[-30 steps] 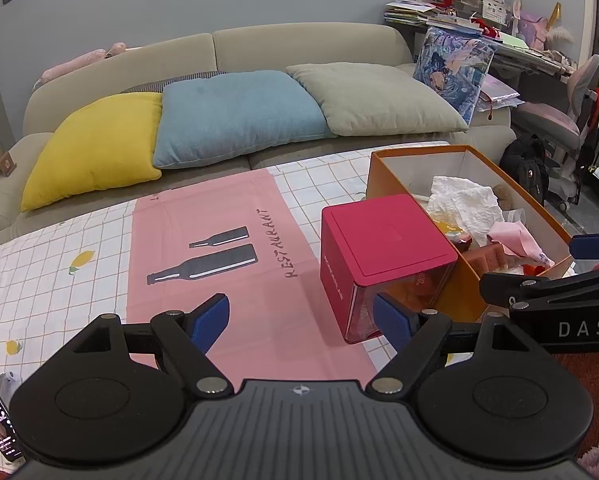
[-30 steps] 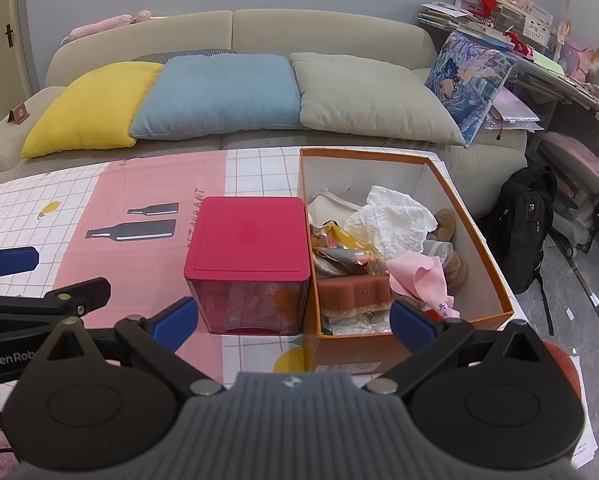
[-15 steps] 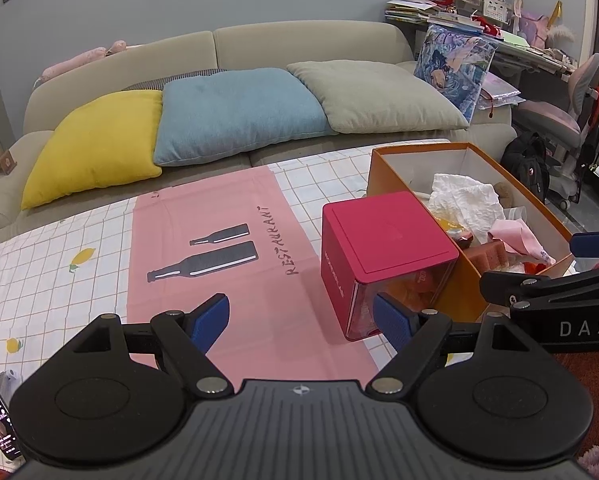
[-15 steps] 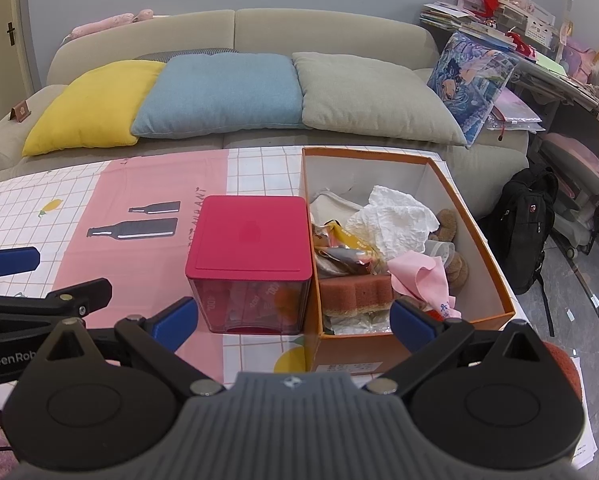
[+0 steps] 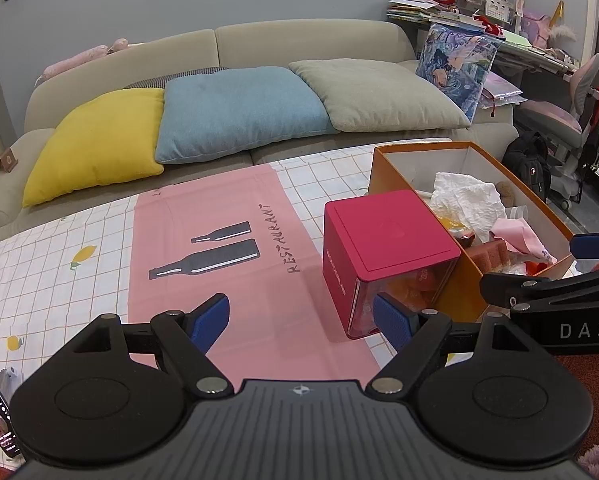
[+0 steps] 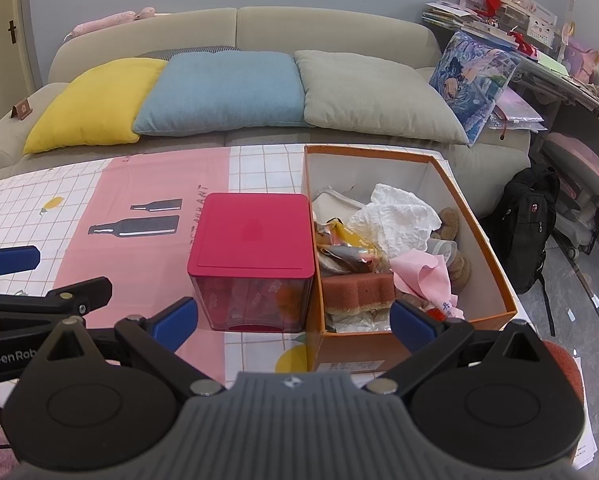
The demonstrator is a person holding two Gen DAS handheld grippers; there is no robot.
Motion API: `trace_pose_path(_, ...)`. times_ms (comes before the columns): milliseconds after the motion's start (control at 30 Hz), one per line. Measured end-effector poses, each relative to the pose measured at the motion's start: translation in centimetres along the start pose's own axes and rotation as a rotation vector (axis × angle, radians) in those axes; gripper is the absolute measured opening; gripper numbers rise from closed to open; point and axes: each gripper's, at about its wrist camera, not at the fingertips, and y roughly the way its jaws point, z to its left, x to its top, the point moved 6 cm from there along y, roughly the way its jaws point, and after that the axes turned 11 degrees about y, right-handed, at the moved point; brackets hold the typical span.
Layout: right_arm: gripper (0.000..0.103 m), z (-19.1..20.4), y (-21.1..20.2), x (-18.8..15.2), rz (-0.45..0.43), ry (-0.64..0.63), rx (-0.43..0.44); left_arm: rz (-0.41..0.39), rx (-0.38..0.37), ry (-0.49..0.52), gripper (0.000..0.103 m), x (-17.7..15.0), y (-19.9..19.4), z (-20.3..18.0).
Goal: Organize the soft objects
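Right now we hold both tongs low over the near edge of the tabletop (image 6: 259, 168), which is covered by a pink and checked cloth. Our left tongs (image 5: 301, 322) stand apart with nothing between the blue pads, and our right tongs (image 6: 293, 320) are likewise spread wide and empty.

Ahead of us sits a magenta lidded box (image 6: 251, 256) with clear lower walls, its lid on. It touches the left wall of an orange cardboard box (image 6: 487, 256), which is open at the top. Inside that box we see the soft things piled together: a crumpled white cloth (image 6: 395, 220), a pink cloth (image 6: 423, 276), an orange-brown sponge (image 6: 359, 286), a brown plush toy (image 6: 449, 222) and some crinkled wrappers.

Beyond the tabletop stands a beige sofa (image 5: 299, 40) bearing a yellow cushion (image 5: 99, 140), a blue cushion (image 5: 235, 108) and a grey-green cushion (image 5: 375, 96) side by side.
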Motion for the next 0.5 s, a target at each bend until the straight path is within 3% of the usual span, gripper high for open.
trace_pose_path(500, 0.100, -0.07, 0.27, -0.18, 0.007, -0.008, 0.008, 0.006, 0.005, -0.009, 0.095, -0.26, 0.01, 0.30)
